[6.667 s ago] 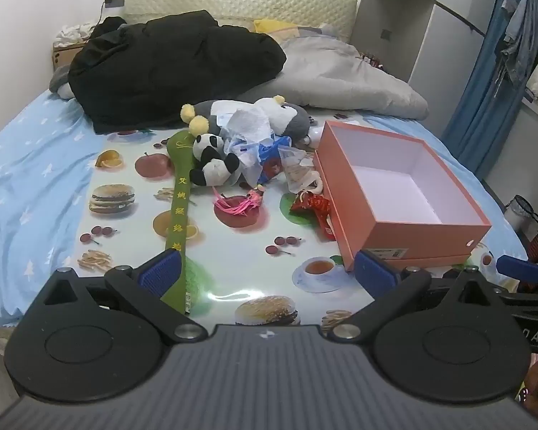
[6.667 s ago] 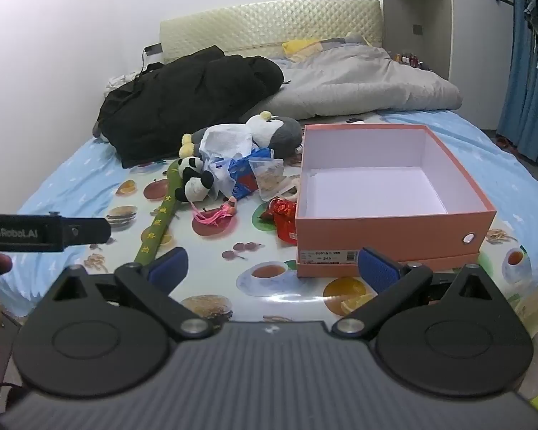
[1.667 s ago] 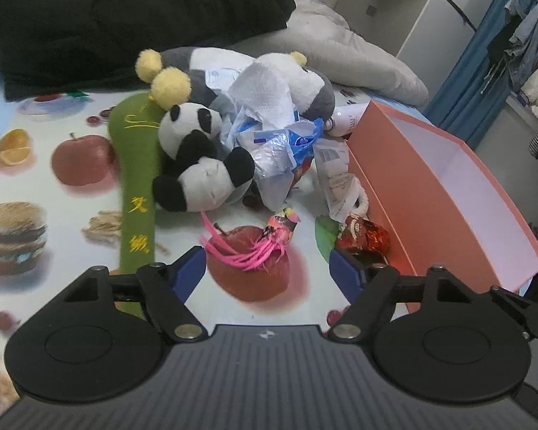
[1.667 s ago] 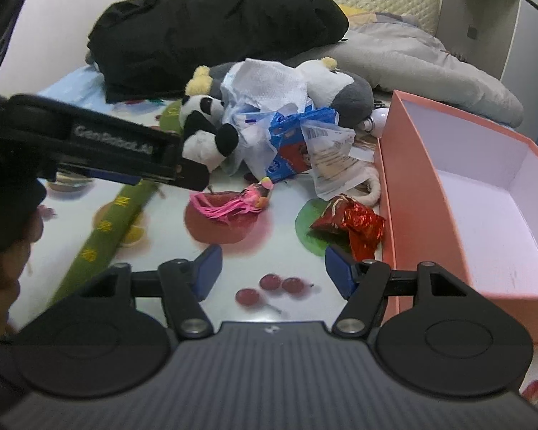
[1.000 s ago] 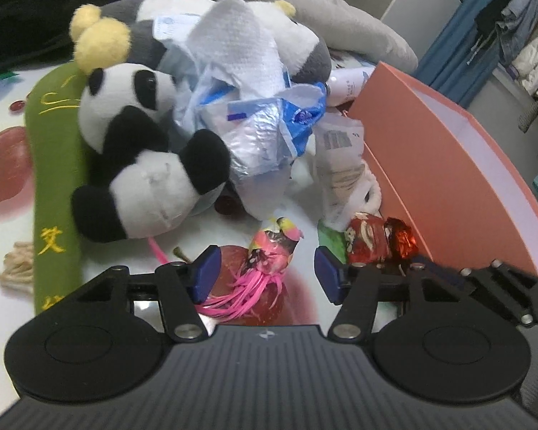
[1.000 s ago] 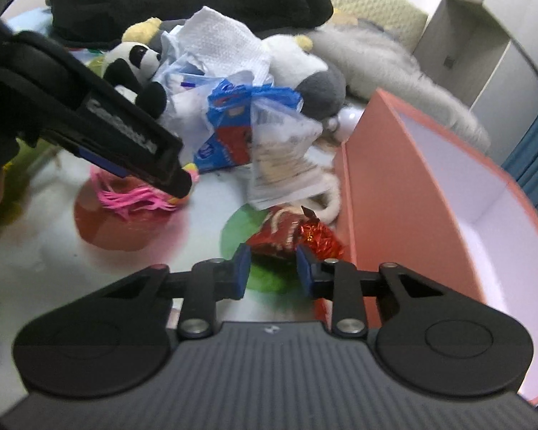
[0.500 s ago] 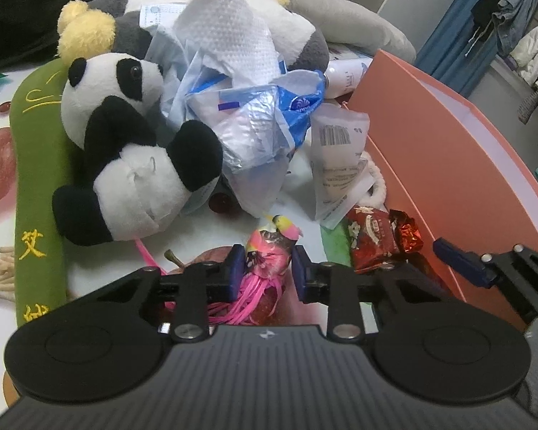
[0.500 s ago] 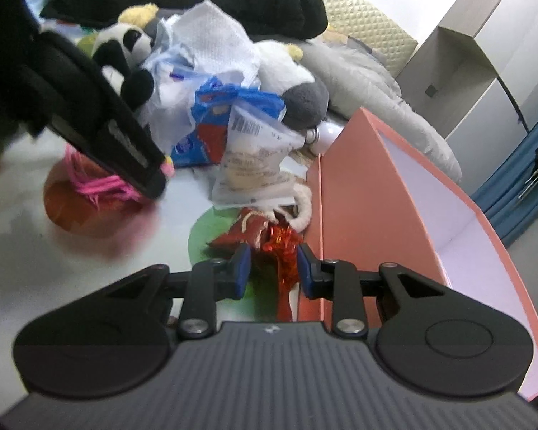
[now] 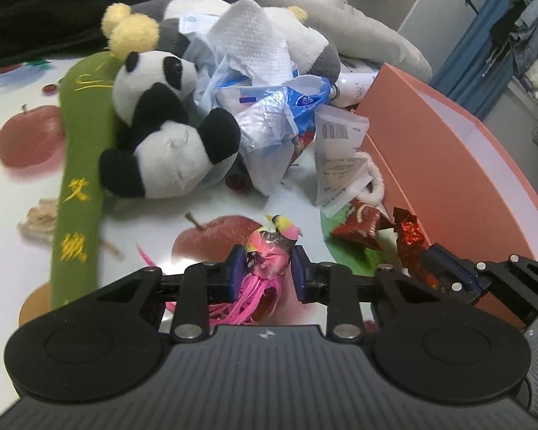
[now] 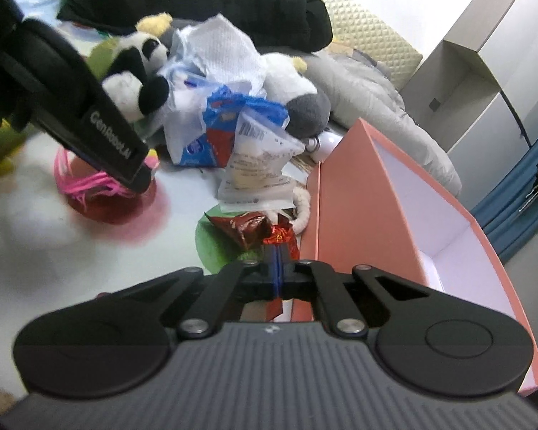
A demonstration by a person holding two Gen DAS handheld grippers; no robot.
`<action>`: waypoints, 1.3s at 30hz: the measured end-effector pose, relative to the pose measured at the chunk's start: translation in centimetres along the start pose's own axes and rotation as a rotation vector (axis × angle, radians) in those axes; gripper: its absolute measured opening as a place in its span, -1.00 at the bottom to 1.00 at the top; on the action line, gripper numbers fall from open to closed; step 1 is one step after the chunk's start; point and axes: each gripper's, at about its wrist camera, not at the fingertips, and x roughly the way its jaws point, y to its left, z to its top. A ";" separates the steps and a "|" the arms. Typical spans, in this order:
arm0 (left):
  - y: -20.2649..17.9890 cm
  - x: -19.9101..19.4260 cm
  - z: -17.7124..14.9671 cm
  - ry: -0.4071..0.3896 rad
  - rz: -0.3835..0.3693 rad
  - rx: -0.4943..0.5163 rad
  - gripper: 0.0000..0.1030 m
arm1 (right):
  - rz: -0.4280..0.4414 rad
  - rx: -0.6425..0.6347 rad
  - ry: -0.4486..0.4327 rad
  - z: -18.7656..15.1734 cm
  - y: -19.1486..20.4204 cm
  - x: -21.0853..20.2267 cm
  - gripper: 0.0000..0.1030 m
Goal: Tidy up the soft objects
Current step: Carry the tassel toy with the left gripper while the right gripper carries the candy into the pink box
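Pink toy (image 9: pixel 269 247): small, pink body w/ yellow-pink head, bright pink tassel strands trailing under it; sits over a printed apple on the mat (image 9: pixel 18 186), near its front edge.
Red wrapper (image 10: pixel 258 233): crinkly foil, dark red w/ shiny bits; lies just beside the box (image 10: pixel 344 215), by its near corner.
L gripper (image 9: pixel 267 272): blue pads clamped on the pink toy, one each side; held low over the mat, pointing at the pile.
R gripper (image 10: pixel 277 268): pads pinched together on the wrapper's near end; low, close along the box wall.
Panda (image 9: pixel 161 132): black & white plush, leaning on the green pillow (image 9: pixel 79 179) toward the mat's left edge.
Pile: tissue (image 9: pixel 251 39), blue-white bags (image 9: pixel 269 114), grey-white plush behind.
L view only: toy's head detail, R gripper at far right w/ the wrapper.
R view only: white inside of the box (image 10: pixel 430 211); L gripper from the side, covering most of the toy.
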 end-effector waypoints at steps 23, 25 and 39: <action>-0.4 -7.8 -7.5 -0.025 0.119 -0.121 -0.37 | 0.259 0.197 0.009 -2.7 -0.7 -6.2 -0.89; -0.2 -7.8 -7.4 -0.032 0.114 -0.134 -0.37 | 0.252 0.242 0.037 -2.7 -1.1 -5.2 -0.22; 0.3 -6.8 -7.2 -0.021 0.115 -0.156 -0.37 | 0.172 0.373 0.138 -2.6 -0.6 -0.9 0.23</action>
